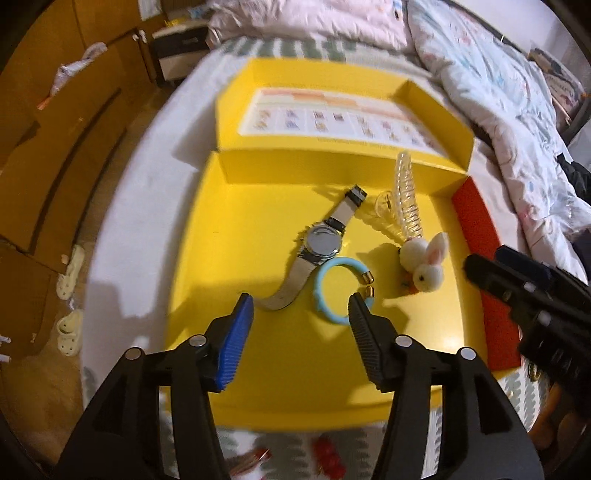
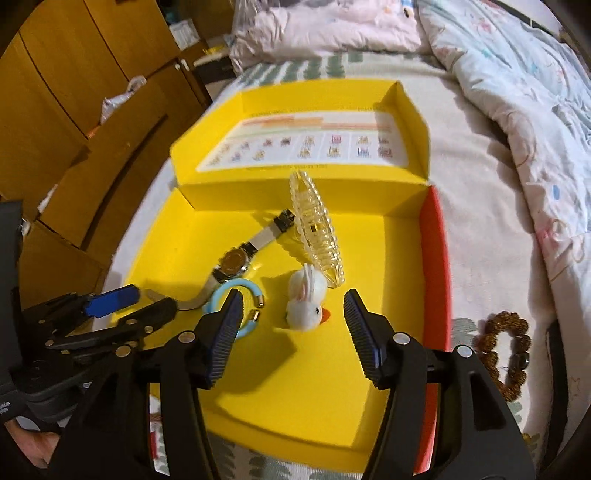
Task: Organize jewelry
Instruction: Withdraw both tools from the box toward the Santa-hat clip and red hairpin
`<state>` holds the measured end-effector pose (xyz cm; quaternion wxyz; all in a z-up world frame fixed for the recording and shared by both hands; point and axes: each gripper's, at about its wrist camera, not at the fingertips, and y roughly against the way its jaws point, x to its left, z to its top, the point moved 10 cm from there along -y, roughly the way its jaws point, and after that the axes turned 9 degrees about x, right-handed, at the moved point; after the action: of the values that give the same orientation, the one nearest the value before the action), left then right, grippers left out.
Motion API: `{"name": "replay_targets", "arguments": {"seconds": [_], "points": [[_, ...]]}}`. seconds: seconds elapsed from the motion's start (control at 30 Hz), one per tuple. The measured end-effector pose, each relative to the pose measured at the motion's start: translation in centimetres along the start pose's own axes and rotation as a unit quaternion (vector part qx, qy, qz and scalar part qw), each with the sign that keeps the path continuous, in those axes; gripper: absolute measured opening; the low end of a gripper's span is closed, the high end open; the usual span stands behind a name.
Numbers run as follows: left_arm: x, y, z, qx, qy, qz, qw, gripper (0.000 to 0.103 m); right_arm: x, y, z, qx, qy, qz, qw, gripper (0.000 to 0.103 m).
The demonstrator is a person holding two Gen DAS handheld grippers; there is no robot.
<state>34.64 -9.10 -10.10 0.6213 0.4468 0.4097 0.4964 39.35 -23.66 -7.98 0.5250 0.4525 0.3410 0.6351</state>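
The left gripper [image 1: 299, 306] and right gripper [image 2: 290, 308] hang over the yellow box [image 1: 280, 376], ribbed pads apart and holding nothing. On its floor lie a steel-backed watch [image 1: 323, 240], a rubbery blue bracelet [image 1: 327, 291] near the middle, and a fluffy bunny clip [image 2: 306, 295] with a clear ridged hair claw [image 2: 317, 236] towards the red right edge. Only the right view shows a brown bead bracelet [image 2: 506, 350] (outside, on the bedding)

A bed [image 2: 480, 177] with a white sheet carries a rumpled patterned quilt [image 1: 498, 92] and a pink one [image 2: 325, 29] at its far end. Wooden cabinets [image 2: 74, 92] stand alongside, and pale perforated clogs [image 1: 70, 273] lie on the floor.
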Motion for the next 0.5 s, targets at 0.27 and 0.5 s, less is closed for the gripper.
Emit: {"name": "replay_targets", "arguments": {"seconds": [0.27, 0.5], "points": [[1.7, 3.8, -4.0, -0.036, 0.016, -0.007, 0.9992, 0.058, -1.2, 4.1, -3.1, -0.022, -0.011, -0.002, 1.000, 0.064], [2.1, 3.6, -9.6, -0.031, 0.027, -0.014, 0.9991, 0.058, -4.7, 7.2, -9.0, -0.023, -0.032, -0.037, 0.999, 0.066]]}}
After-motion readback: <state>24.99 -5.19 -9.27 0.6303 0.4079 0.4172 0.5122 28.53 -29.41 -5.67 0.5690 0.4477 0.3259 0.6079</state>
